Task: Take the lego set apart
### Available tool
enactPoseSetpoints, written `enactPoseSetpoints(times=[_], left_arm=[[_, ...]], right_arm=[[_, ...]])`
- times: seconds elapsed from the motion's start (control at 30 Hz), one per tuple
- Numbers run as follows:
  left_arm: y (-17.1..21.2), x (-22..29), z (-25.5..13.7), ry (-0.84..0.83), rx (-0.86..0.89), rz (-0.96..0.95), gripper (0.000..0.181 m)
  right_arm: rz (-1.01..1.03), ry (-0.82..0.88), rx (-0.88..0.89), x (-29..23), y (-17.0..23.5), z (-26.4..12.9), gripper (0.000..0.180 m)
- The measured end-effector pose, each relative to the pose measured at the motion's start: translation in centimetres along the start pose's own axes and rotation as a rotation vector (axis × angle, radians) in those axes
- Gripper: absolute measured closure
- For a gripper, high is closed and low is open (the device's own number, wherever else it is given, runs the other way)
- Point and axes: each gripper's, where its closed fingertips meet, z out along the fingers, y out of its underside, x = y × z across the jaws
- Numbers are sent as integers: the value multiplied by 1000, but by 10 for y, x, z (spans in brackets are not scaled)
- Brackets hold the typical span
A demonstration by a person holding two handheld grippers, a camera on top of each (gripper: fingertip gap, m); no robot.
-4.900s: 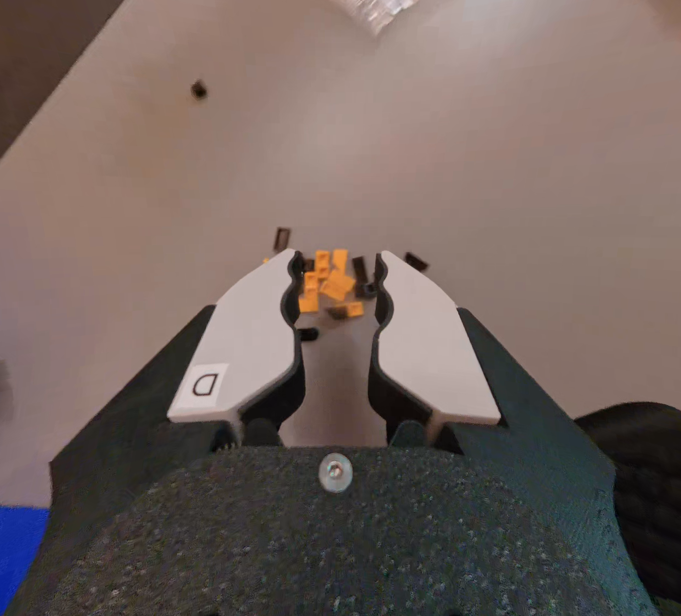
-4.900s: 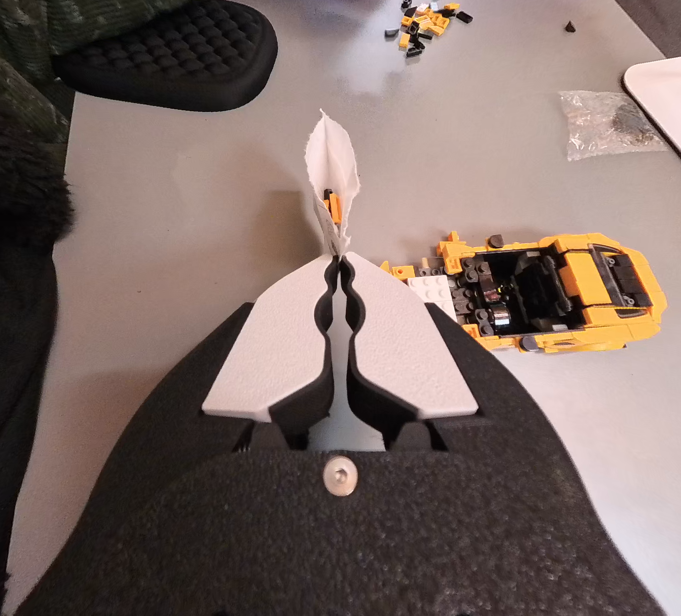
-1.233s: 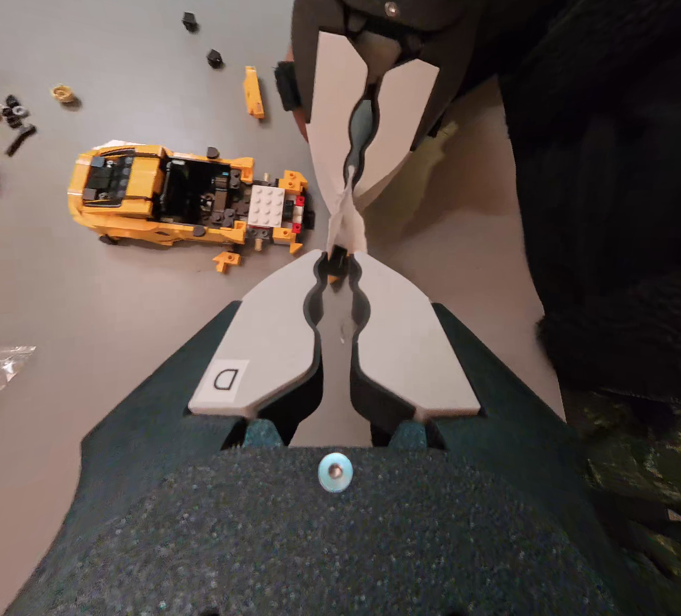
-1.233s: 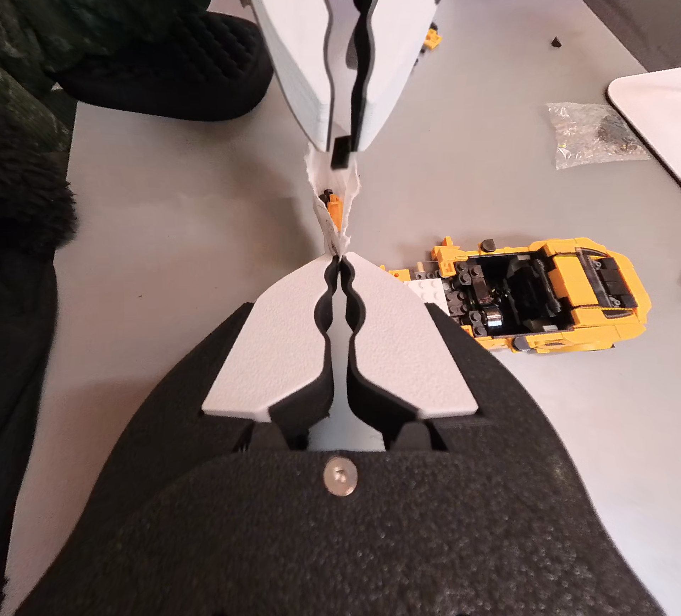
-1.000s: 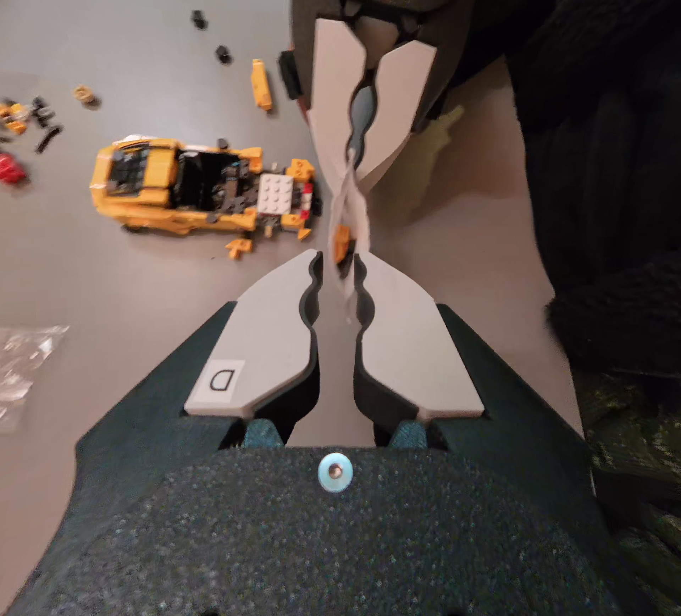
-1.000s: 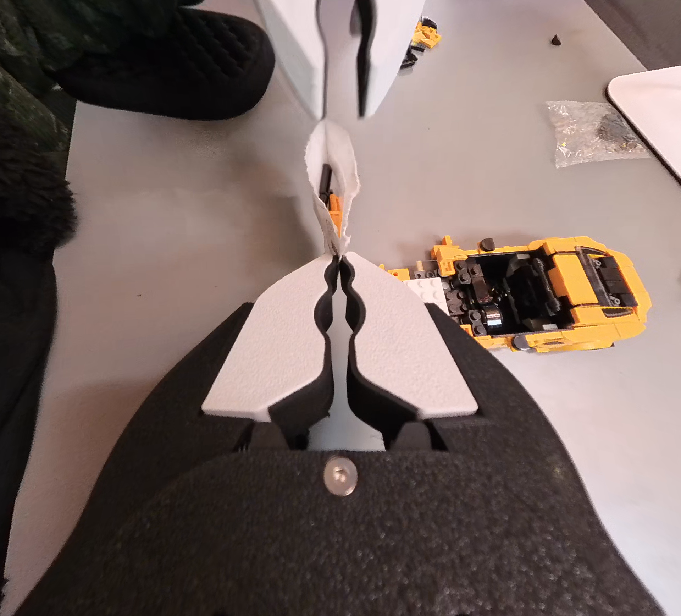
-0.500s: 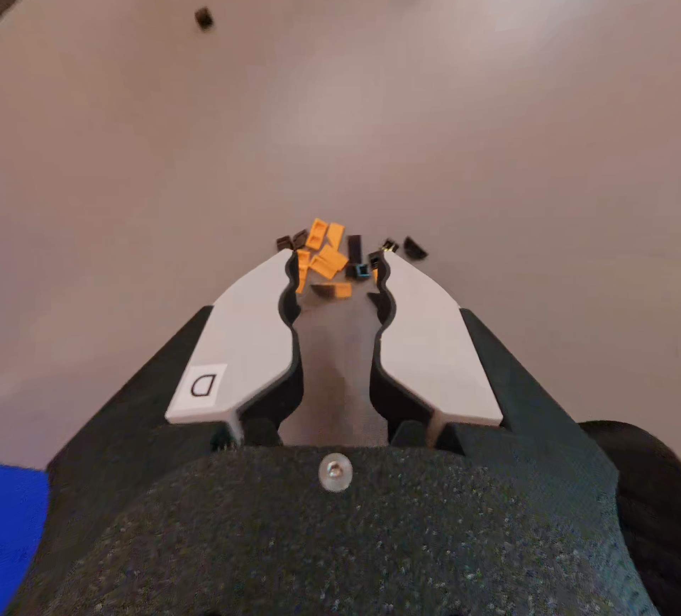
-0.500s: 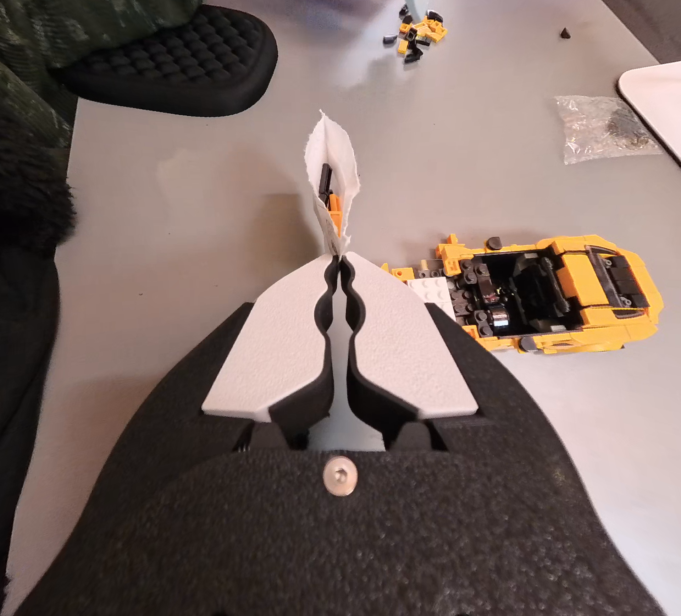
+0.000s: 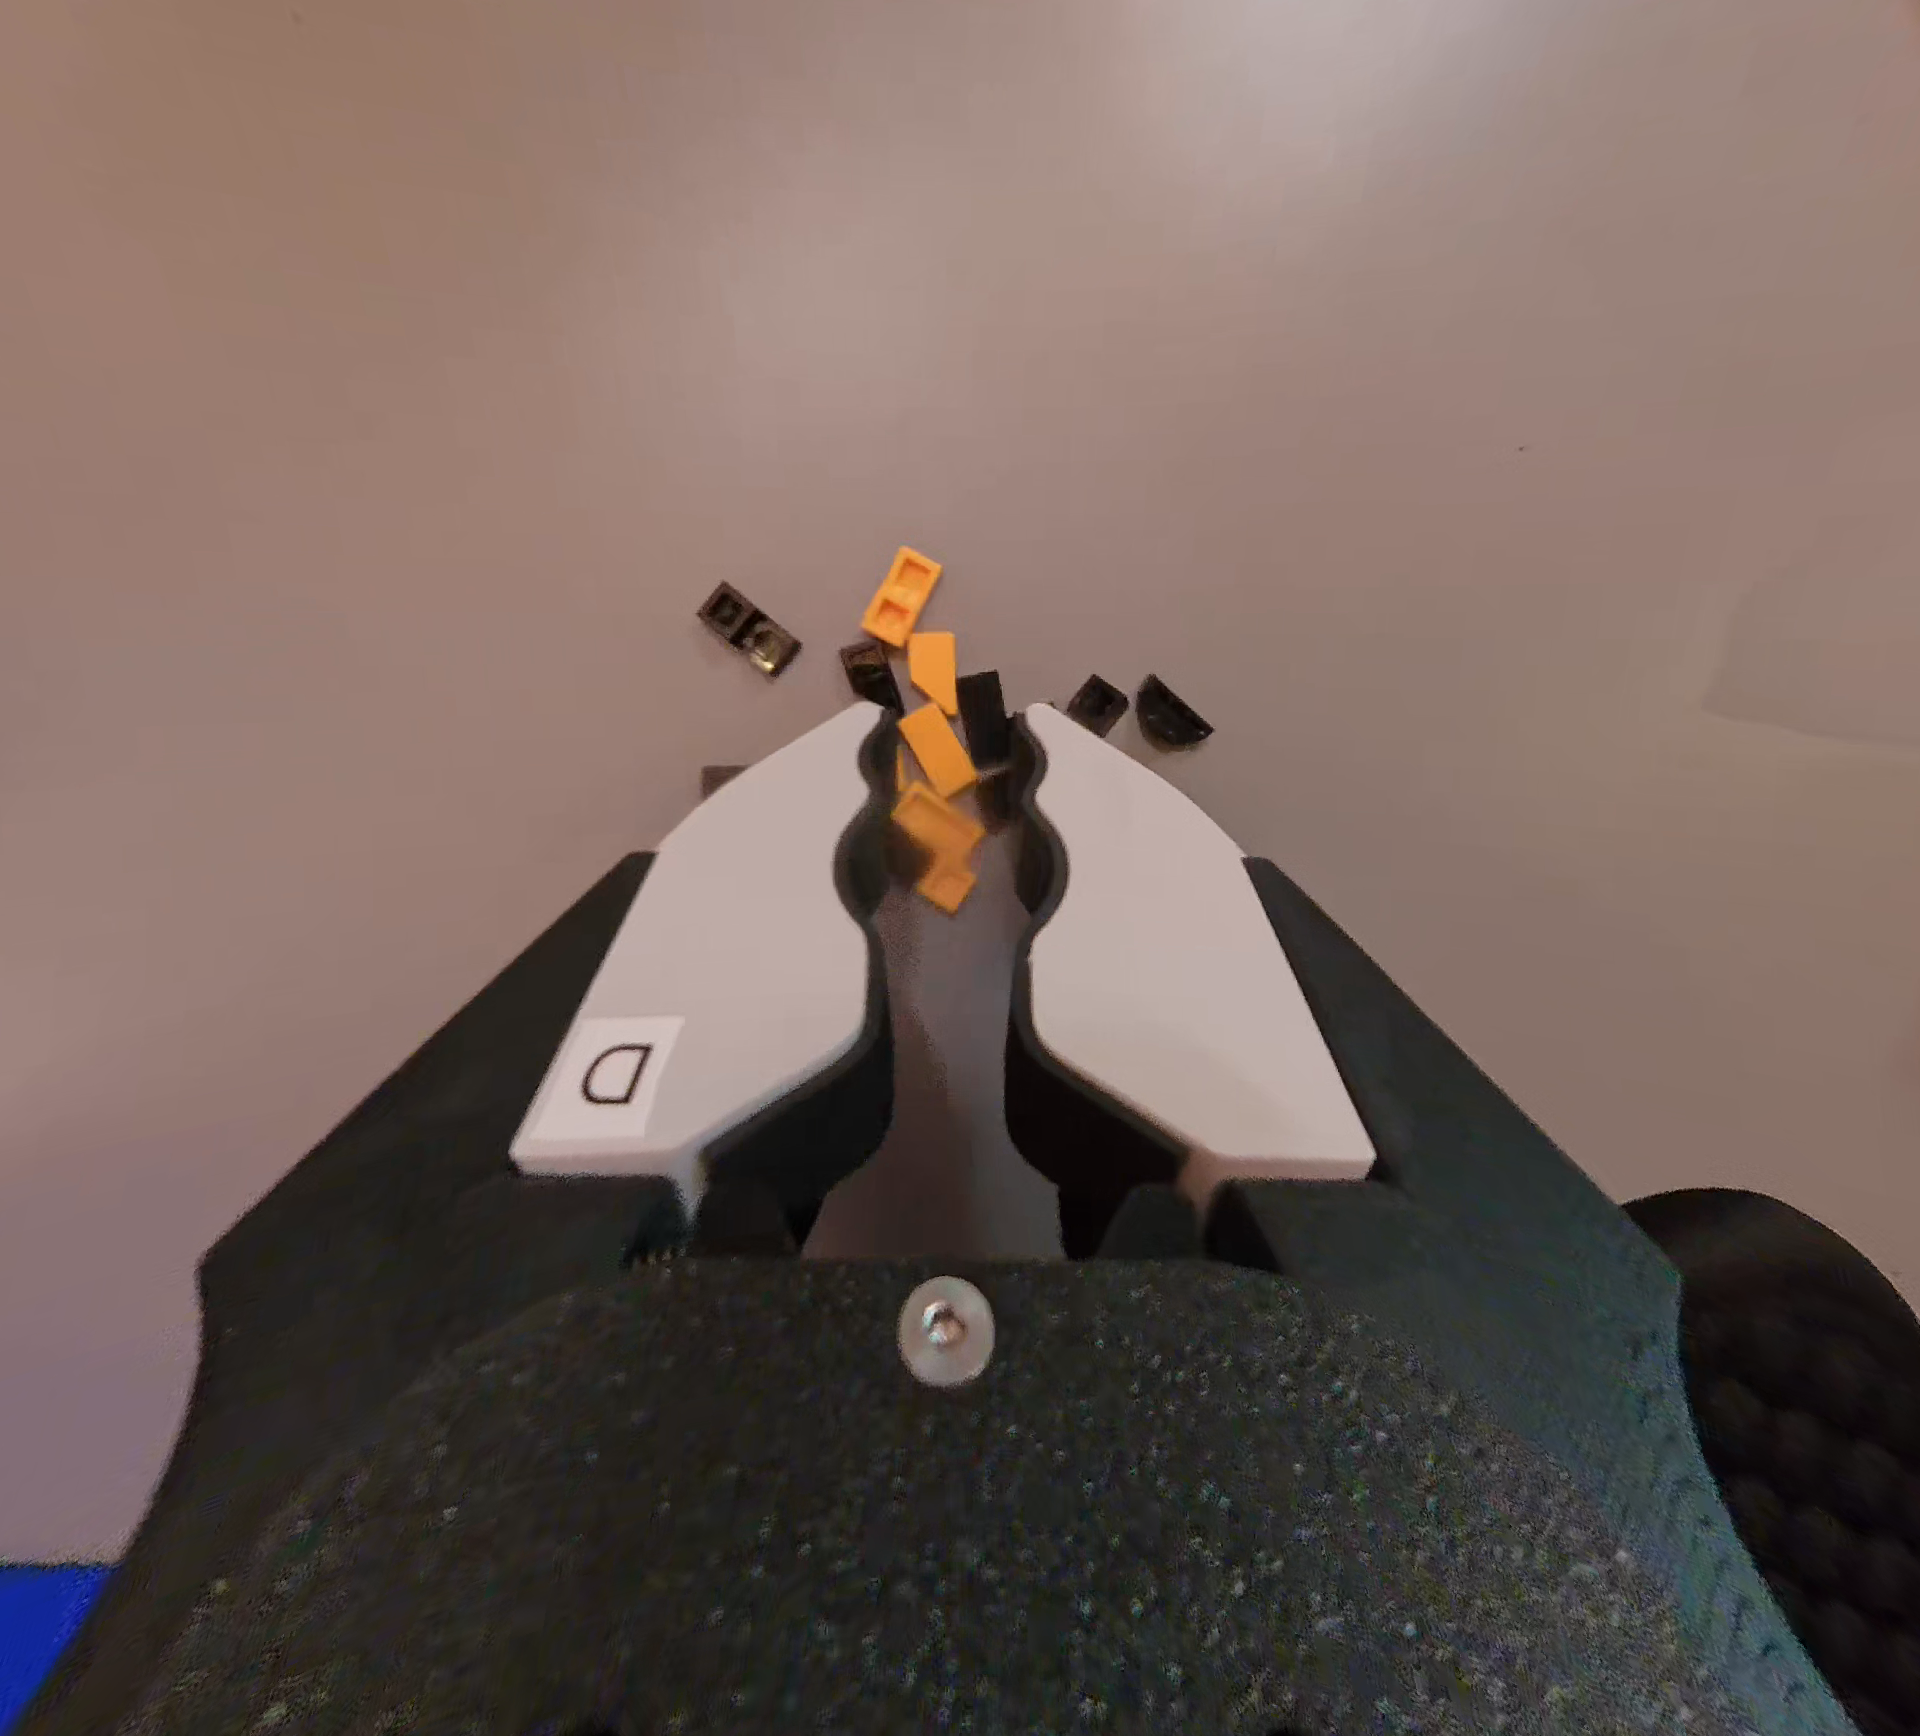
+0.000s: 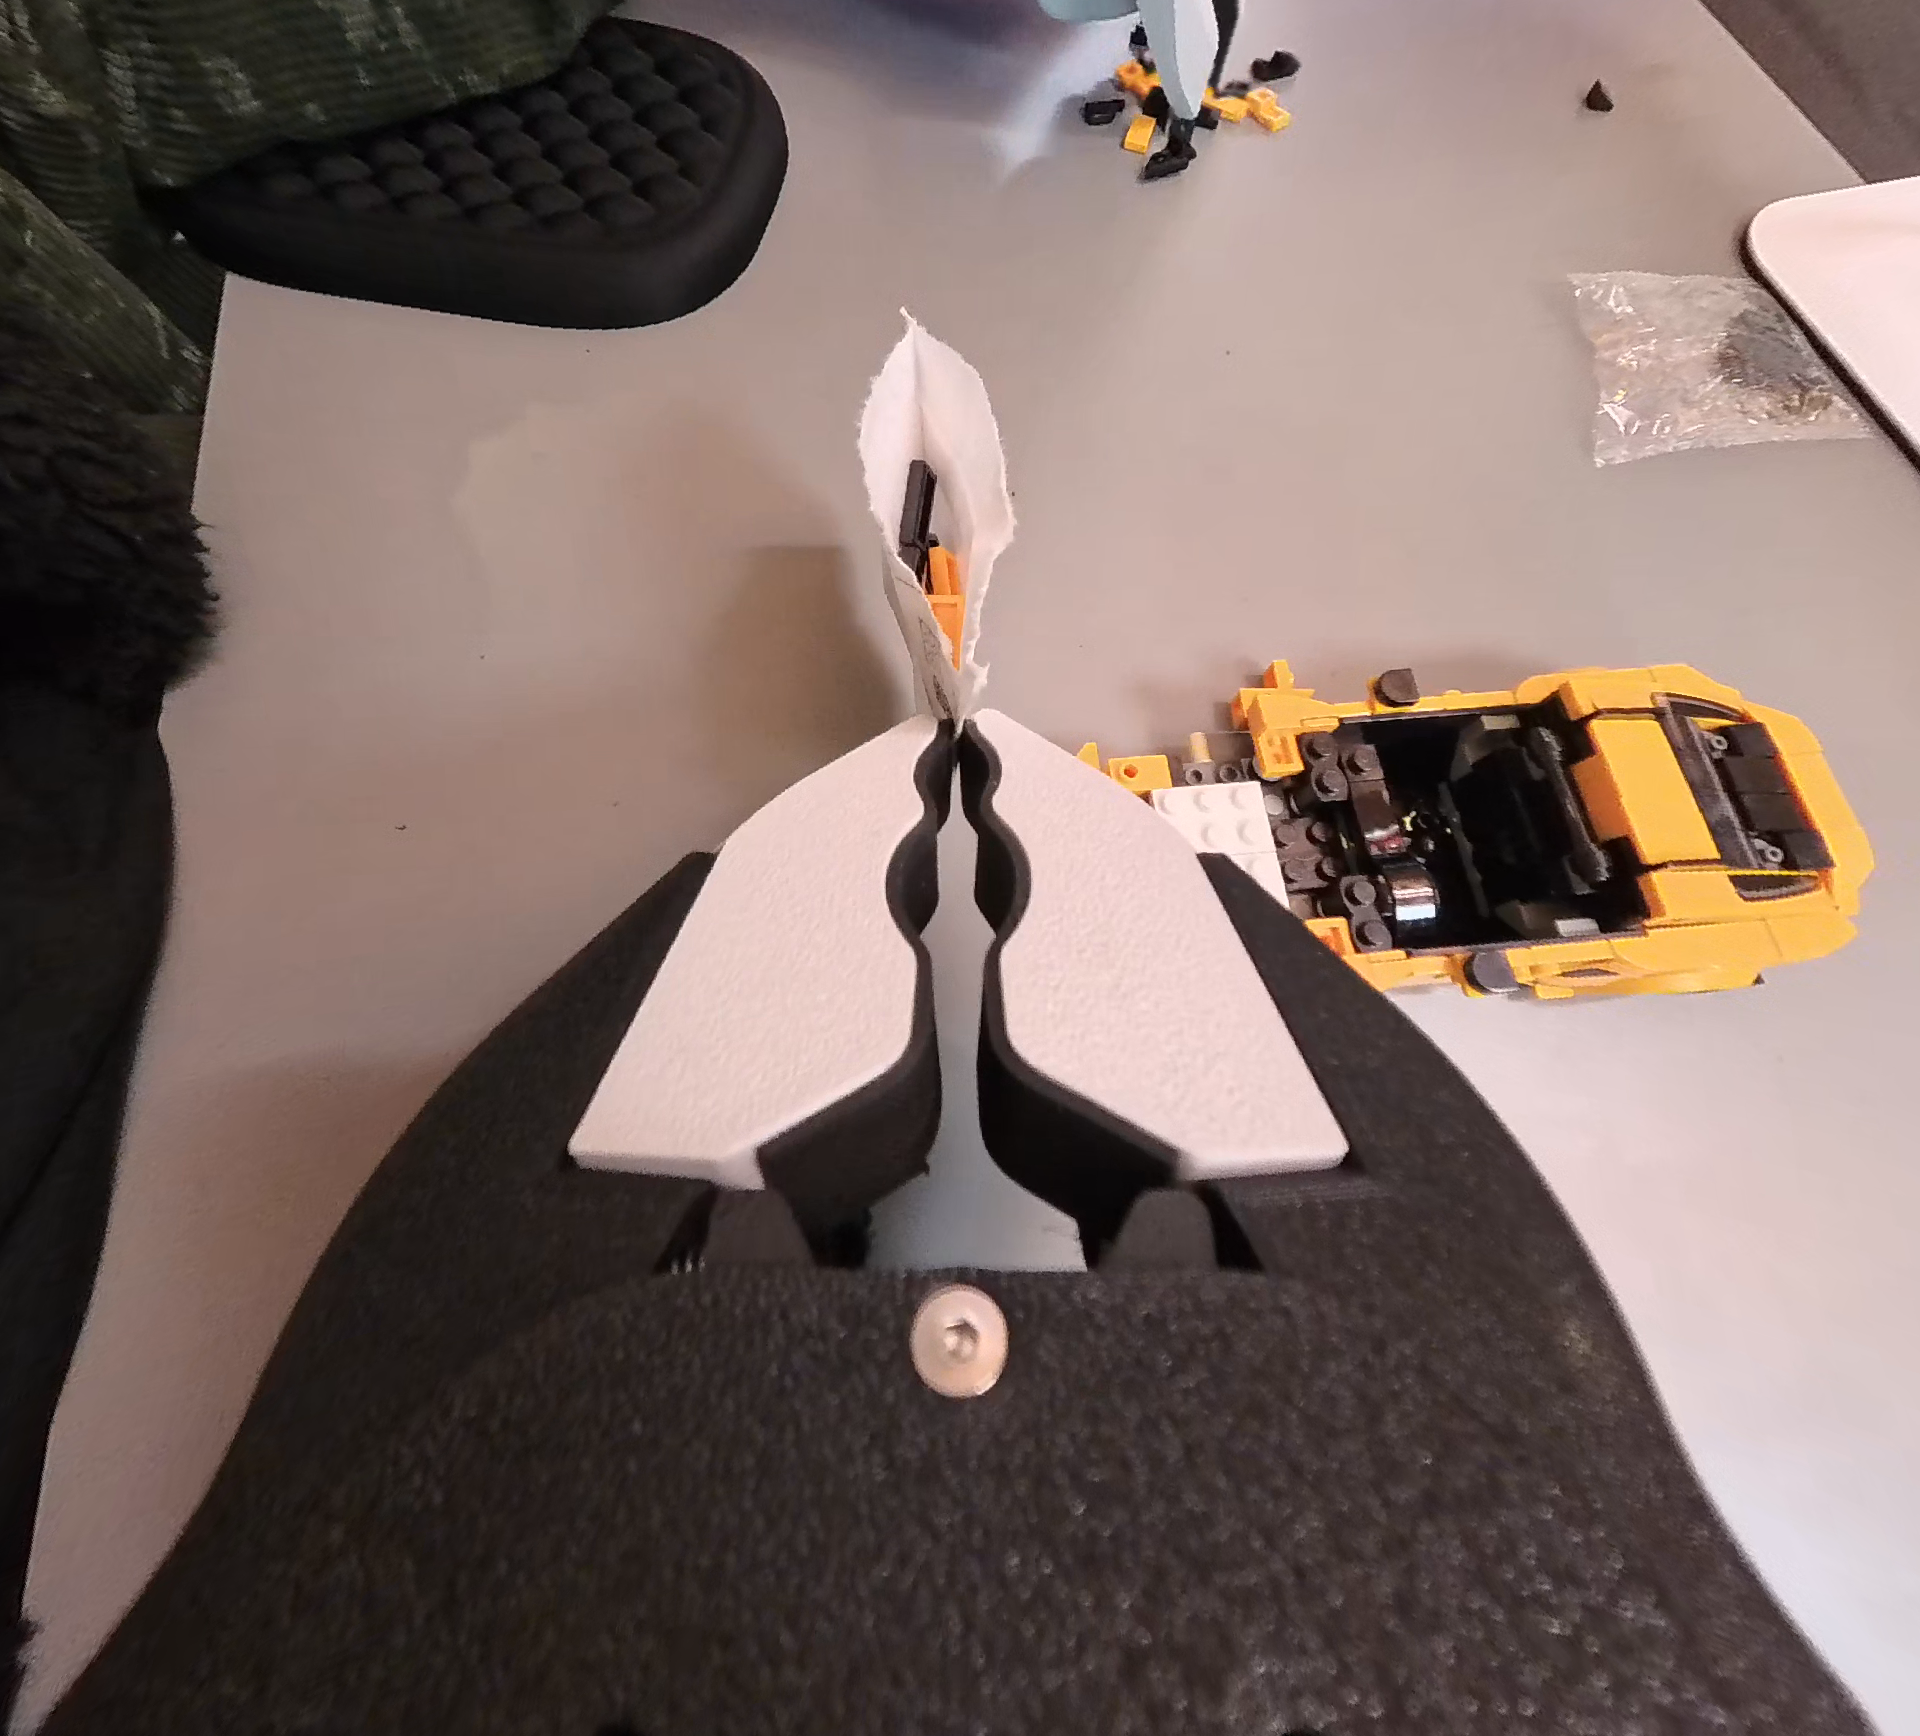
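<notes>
Our right hand-held gripper (image 10: 958, 726) is pinched closed on the lower end of a torn white paper bag (image 10: 935, 481), which stands up ahead of its tips with a black piece and an orange piece inside. Just to its right, the partly stripped yellow-and-black lego car (image 10: 1507, 829) lies on the grey surface (image 10: 520, 647). Our left hand-held gripper (image 9: 952, 722) is parted and empty, tips over a small pile of loose orange and black lego pieces (image 9: 935, 741).
</notes>
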Motion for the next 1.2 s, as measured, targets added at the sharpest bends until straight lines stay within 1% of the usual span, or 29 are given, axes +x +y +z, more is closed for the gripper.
enactPoseSetpoints(times=[0.03,0.3,0.47,0.57,0.7,0.77,0.8,0.87,0.97,1.1,1.2], left_arm=[[0,2,0,11,-2,-2,165],[2,4,-1,6,-20,10,166],[-10,14,-13,35,36,31,167],[-32,49,-32,142,142,103,167],[-63,131,-63,342,281,317,166],[-69,175,-72,429,315,439,167],[-70,194,-75,463,323,500,173],[-70,226,-74,511,323,588,174],[-65,250,-59,516,268,660,174],[-59,255,-45,525,219,669,174],[-54,260,-44,551,200,685,173]], right_arm=[[0,1,0,0,0,0,179],[-2,4,3,0,-1,-1,179],[0,9,9,1,-2,-2,179],[-1,10,9,1,-2,-2,179],[-2,11,5,1,-1,-1,179],[-2,10,4,0,-1,0,179],[-3,10,3,0,-1,0,179],[-5,7,1,-1,0,1,179],[-6,1,0,-3,0,2,179],[-6,1,1,-3,-1,2,179],[-2,1,3,-2,0,1,179]])
